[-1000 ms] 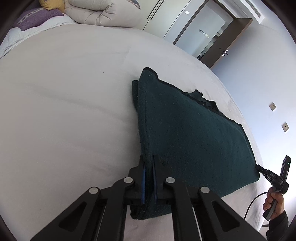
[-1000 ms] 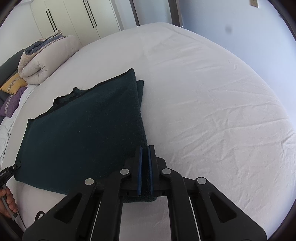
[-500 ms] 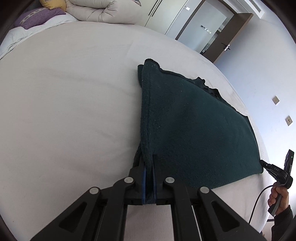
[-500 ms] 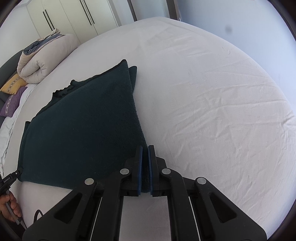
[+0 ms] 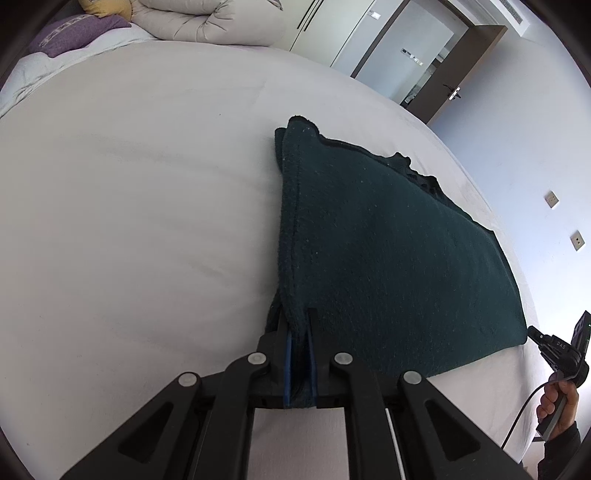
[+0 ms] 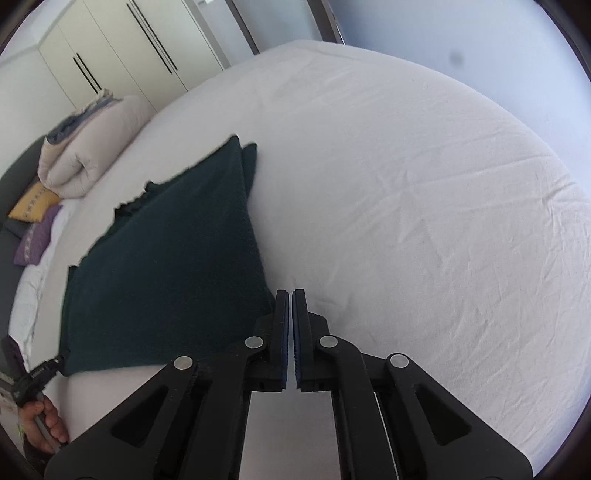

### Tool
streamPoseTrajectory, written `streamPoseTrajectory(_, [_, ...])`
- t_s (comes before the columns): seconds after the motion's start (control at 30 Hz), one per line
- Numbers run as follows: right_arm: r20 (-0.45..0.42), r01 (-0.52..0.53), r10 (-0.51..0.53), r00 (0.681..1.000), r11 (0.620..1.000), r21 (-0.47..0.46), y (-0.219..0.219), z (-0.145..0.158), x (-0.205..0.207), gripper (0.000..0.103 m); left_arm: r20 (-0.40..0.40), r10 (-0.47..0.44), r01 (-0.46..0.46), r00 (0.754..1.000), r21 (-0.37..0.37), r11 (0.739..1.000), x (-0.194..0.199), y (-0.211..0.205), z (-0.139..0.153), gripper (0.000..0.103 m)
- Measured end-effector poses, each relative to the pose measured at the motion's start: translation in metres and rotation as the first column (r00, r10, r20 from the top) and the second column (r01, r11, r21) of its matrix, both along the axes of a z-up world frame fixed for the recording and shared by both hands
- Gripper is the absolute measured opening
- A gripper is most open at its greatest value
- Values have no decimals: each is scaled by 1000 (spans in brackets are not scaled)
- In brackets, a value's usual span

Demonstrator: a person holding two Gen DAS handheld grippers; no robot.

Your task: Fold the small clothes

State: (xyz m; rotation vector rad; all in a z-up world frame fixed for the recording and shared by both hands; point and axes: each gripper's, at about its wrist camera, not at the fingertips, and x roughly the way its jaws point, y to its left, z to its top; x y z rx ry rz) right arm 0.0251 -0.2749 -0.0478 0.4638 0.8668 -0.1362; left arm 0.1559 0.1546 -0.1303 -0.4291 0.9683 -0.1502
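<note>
A dark green garment (image 5: 388, 258), folded over into layers, lies on the white bed sheet (image 5: 129, 221). My left gripper (image 5: 298, 314) pinches its near corner; the jaws are opening slightly, with the cloth edge still between the blue pads. In the right wrist view the garment (image 6: 173, 258) lies just left of my right gripper (image 6: 290, 293), which is shut with nothing between its pads. Each gripper also shows at the edge of the other's view: the right gripper (image 5: 557, 354) and the left gripper (image 6: 37, 376), each held by a hand.
A rolled beige duvet (image 5: 207, 18) and purple and yellow pillows (image 5: 74, 37) sit at the head of the bed. White wardrobe doors (image 6: 110, 55) and a dark door frame (image 5: 461, 66) stand beyond. Wrinkled bare sheet (image 6: 424, 221) spreads to the right.
The right gripper slid to the right off the garment's corner, so no cloth is between its pads now. The left gripper stays on its corner.
</note>
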Motion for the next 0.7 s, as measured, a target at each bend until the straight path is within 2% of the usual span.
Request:
streamPoseTrajectory(0.07, [35,0,1,999,1000,-15,1,11,4,27,-2,4,-4,1000,-9,1000,1,1,0,9])
streamPoseTrajectory(0.1, [33,-4,5,999,1000,-23,2,14,8,55,-1,5,-5,1000,-13,1000,1,2,-1,9])
streamPoseTrajectory(0.13, [32,-3,4,999,1000,-30,4,15,12,67,0,8,-8,1000,-17,1000,1,2,-1,9])
streamPoseTrajectory(0.17, [37,-5,6,999,999,-34,6,17,16,71,1,9,-9,1000,-18,1000,2,3,-1,9])
streamPoseTrajectory(0.27, [-4,-52,52,999,996,-68,17,12,33,68,4,10,-10,1000,-22,1000,3,4,-1,9])
streamPoseTrajectory(0.3, [-29,-64,62,998,995,-74,20,7,38,59,5,11,-11,1000,-23,1000,3,4,-2,9])
streamPoseTrajectory(0.33, [-65,-81,76,995,994,-79,24,0,45,43,5,11,-11,1000,-24,1000,4,4,-2,9])
streamPoseTrajectory(0.37, [-108,-97,87,990,991,-88,27,-7,50,35,5,11,-11,1000,-25,1000,4,4,-2,9])
streamPoseTrajectory(0.4, [-129,-102,90,988,991,-91,29,-13,53,31,4,12,-11,1000,-26,1000,4,4,-2,9])
streamPoseTrajectory(0.53, [-98,-88,79,992,991,-98,33,-12,49,9,3,13,-13,1000,-30,999,4,5,-2,9])
streamPoseTrajectory(0.7, [-72,-56,47,996,989,-139,38,0,37,5,12,-12,11,1000,25,1000,3,1,2,9])
